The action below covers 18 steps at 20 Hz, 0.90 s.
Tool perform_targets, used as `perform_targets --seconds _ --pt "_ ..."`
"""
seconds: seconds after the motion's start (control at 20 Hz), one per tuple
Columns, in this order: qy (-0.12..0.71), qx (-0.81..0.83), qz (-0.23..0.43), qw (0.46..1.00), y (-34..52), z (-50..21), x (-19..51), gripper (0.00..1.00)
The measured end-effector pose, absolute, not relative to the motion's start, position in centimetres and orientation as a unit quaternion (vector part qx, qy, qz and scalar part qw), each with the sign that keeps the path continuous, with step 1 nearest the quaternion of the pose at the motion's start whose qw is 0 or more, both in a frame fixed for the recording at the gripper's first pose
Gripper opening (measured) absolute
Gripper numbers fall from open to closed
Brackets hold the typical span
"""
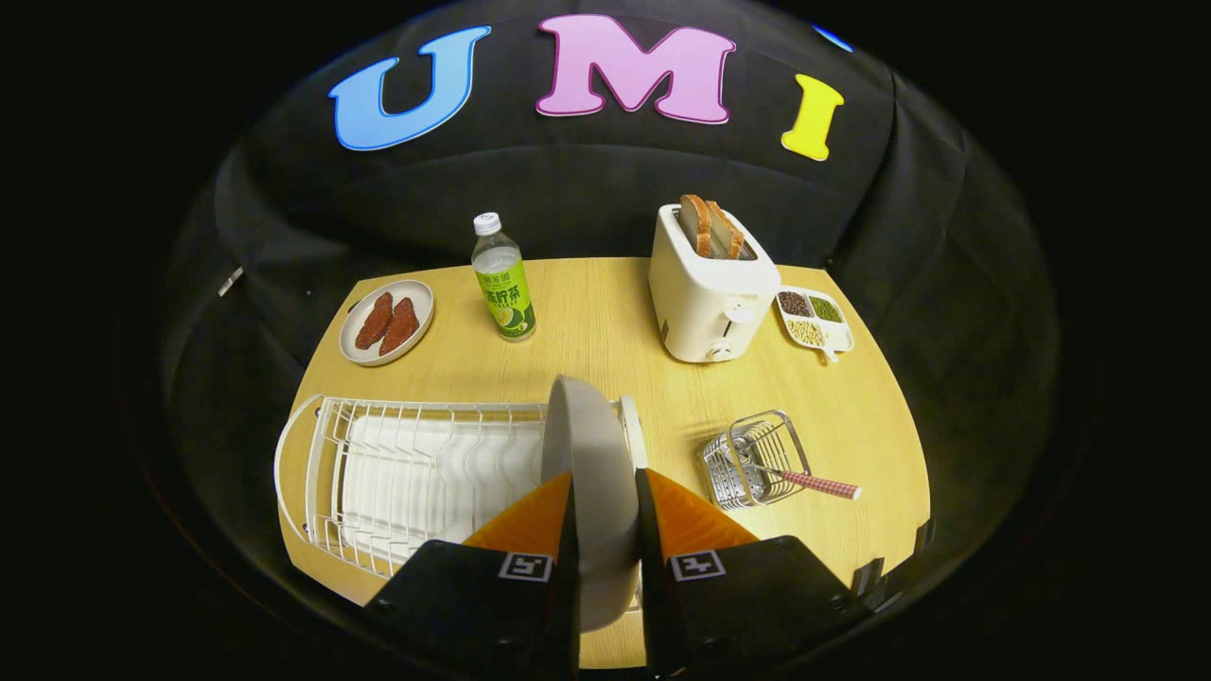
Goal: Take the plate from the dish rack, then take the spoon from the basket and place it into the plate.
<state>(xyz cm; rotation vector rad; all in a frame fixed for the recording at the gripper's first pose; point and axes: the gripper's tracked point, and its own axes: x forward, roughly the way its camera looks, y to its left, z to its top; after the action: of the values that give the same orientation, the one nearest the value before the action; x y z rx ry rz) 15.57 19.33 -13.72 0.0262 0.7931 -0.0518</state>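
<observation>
The claw (605, 492) grips the grey plate (591, 473) on edge, one finger on each face, at the right end of the white dish rack (407, 468). The spoon (818, 483) lies in the wire basket (752, 454) nearby on the desk (605, 322).

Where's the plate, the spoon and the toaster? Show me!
plate (588, 445): gripper view, its back, between the fingers.
spoon (821, 483): gripper view, checked handle sticking out of the basket.
toaster (705, 303): gripper view, front wall.
</observation>
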Motion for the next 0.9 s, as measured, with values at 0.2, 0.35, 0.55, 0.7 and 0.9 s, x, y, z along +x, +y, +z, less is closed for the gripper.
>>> perform_targets --seconds 0.2,0.35,0.55,0.7,0.9 --pt "0.375 -0.022 -0.019 0.927 20.6 -13.2 15.6 0.31" --pt "0.366 -0.045 -0.016 0.930 21.1 -13.0 15.5 0.31" --pt "0.349 -0.055 -0.031 0.935 19.2 -12.5 15.9 0.30" --pt "0.373 -0.005 -0.048 0.927 17.1 -13.6 15.9 0.28" --pt "0.372 0.020 -0.038 0.927 14.9 -14.1 15.7 0.27"
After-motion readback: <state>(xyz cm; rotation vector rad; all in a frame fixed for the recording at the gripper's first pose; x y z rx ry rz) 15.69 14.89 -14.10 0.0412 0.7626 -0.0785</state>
